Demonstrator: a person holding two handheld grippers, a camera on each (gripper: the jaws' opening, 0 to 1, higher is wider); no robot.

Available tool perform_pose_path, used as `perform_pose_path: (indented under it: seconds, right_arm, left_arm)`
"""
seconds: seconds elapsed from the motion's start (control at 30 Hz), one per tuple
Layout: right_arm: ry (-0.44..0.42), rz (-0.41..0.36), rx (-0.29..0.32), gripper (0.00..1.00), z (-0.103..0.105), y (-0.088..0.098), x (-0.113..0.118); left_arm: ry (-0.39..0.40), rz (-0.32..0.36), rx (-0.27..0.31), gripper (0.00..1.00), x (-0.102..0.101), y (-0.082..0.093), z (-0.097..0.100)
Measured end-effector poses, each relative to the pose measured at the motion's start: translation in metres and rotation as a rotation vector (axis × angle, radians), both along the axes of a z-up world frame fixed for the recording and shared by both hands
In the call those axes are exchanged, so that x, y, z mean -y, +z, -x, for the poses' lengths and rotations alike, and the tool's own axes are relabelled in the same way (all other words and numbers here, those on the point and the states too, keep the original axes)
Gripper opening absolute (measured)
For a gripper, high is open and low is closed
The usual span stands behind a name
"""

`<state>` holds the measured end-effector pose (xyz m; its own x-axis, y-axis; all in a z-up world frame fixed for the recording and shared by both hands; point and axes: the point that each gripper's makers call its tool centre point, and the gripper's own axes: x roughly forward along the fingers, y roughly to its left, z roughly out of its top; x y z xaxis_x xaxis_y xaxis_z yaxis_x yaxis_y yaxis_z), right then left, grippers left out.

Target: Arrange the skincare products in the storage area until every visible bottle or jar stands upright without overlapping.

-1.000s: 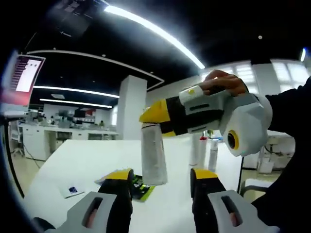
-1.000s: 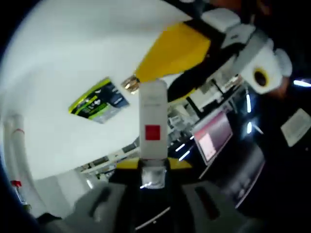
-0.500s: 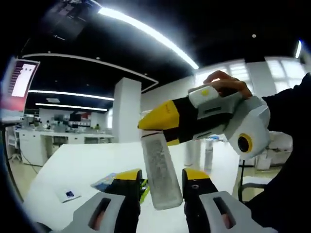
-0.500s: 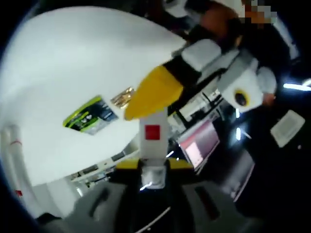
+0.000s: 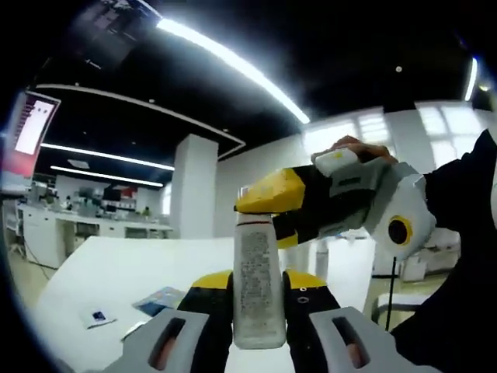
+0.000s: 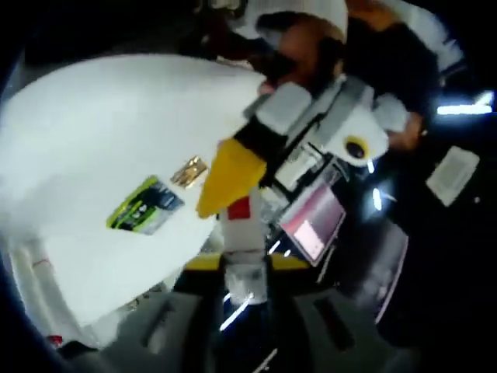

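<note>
Skincare tube (image 5: 258,291), white with small grey print down its face, is hanging in mid-air between both claws, well above the white table (image 5: 116,268). In the left gripper view it stands pretty much upright, its lower half sitting right between the left gripper (image 5: 258,299) and its two yellow-tipped jaws, which are drawn in close on either side of the tube so they look like they're touching it. Whether they're actually squeezing it I can't tell. The right gripper (image 5: 268,203) comes in from the right of that view, a person's hand (image 5: 359,148) on top of its body, and its yellow jaws are pinched on the tube's top end.

From the right gripper view the same tube (image 6: 242,237) runs straight up out of the right gripper (image 6: 245,264), with a red square on its face, and the crimped end is clamped at the base of the jaws. The left gripper's (image 6: 230,177) yellow tip overlaps the far end of the tube there.

Down on the table there's a flat green-and-black packet (image 6: 145,205) and a small gold thing (image 6: 189,172) just beside it, both well apart from the tube.
</note>
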<state>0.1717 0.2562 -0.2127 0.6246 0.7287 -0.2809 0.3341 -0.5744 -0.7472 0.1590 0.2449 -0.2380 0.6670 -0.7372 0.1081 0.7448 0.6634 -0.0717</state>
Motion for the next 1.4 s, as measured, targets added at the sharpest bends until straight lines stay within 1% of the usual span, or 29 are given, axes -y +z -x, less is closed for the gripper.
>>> perform_pose_path:
  seconds: [0.03,0.07,0.1,0.13,0.2,0.27,0.33,0.47,0.53,0.57,0.7,0.77,0.83,0.9,0.93,1.0,1.07,1.1,1.17,1.4]
  right_arm:
    - [-0.007,-0.020,-0.026,0.21,0.008,0.008,0.002]
    - [-0.010,-0.044,-0.045,0.22,0.008,0.009,0.004]
    - [-0.014,-0.061,-0.065,0.22,0.011,0.014,0.005]
    - [-0.017,-0.068,-0.076,0.22,0.012,0.015,0.007]
    - [-0.017,-0.077,-0.082,0.25,0.016,0.017,0.008]
    - [-0.022,-0.089,-0.081,0.28,0.017,0.019,0.009]
    - [-0.039,-0.124,-0.090,0.29,0.014,0.022,0.014]
    - [-0.085,-0.251,-0.207,0.30,0.011,0.026,0.021]
    - [-0.091,-0.308,-0.241,0.30,0.012,0.031,0.024]
    - [-0.102,-0.335,-0.268,0.29,0.009,0.033,0.028]
    - [-0.132,-0.407,-0.337,0.32,0.006,0.035,0.034]
    - [-0.135,-0.472,-0.370,0.30,0.006,0.039,0.035]
    - [-0.143,-0.528,-0.420,0.27,0.006,0.040,0.036]
    - [-0.148,-0.583,-0.477,0.30,0.006,0.042,0.037]
    - [-0.149,-0.607,-0.500,0.33,0.006,0.042,0.037]
    - [-0.157,-0.641,-0.549,0.35,0.008,0.041,0.037]
    - [-0.162,-0.699,-0.595,0.32,0.006,0.044,0.039]
    - [-0.157,-0.720,-0.610,0.32,0.006,0.046,0.039]
    - [-0.163,-0.768,-0.667,0.32,0.005,0.045,0.041]
    - [-0.184,-0.889,-0.807,0.30,0.002,0.044,0.046]
  left_arm:
    - [-0.006,0.001,0.006,0.24,0.001,0.001,0.001]
    - [-0.009,0.003,0.010,0.24,0.001,0.002,0.002]
    - [-0.013,0.006,0.015,0.24,0.002,0.003,0.003]
    - [-0.017,0.008,0.019,0.24,0.002,0.004,0.004]
    - [-0.009,-0.001,0.039,0.24,0.003,0.006,0.005]
    - [-0.006,-0.007,0.046,0.23,0.003,0.007,0.005]
    - [0.000,-0.005,0.047,0.23,0.002,0.007,0.005]
    - [-0.009,0.014,0.046,0.23,0.002,0.011,0.007]
    - [-0.013,0.022,0.046,0.23,0.003,0.012,0.007]
    - [-0.013,0.024,0.047,0.23,0.003,0.012,0.008]
    - [-0.026,0.036,0.047,0.23,0.004,0.013,0.010]
    - [-0.037,0.048,0.045,0.23,0.006,0.015,0.012]
    - [-0.042,0.052,0.042,0.23,0.006,0.015,0.012]
    - [-0.046,0.049,0.037,0.23,0.006,0.014,0.012]
    - [-0.044,0.046,0.037,0.23,0.006,0.013,0.012]
    - [-0.041,0.042,0.038,0.23,0.006,0.013,0.011]
    - [-0.043,0.043,0.038,0.23,0.006,0.013,0.011]
    - [-0.044,0.047,0.039,0.23,0.005,0.014,0.012]
    - [-0.051,0.056,0.038,0.23,0.005,0.015,0.013]
    - [-0.069,0.064,0.034,0.23,0.007,0.015,0.014]
